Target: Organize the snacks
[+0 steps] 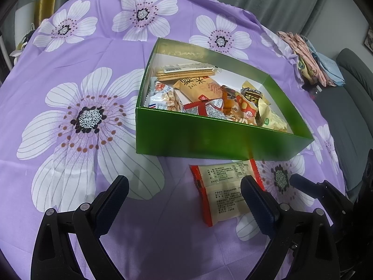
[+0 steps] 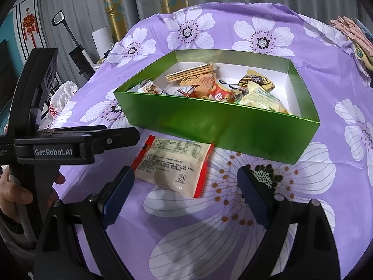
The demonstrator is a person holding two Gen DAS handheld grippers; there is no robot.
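A green box (image 1: 209,137) stands on the purple flowered cloth, with several wrapped snacks inside, among them a biscuit pack (image 1: 184,71). In front of the box a red-and-cream snack packet (image 1: 223,193) lies flat, label side up. My left gripper (image 1: 184,186) hovers open over the cloth just left of that packet; its right finger overlaps the packet's edge in the view. From the right wrist, the same packet (image 2: 174,163) lies ahead of the right gripper (image 2: 185,171), which stands wide open with nothing pressed between its pads. The box (image 2: 209,128) is just beyond.
Folded pink and blue cloths (image 1: 310,58) lie at the table's back right. A grey sofa (image 1: 349,98) is beyond the right edge. A hand (image 2: 14,193) holds the left tool's black frame (image 2: 53,151). A white plastic bag (image 2: 60,98) sits off the left edge.
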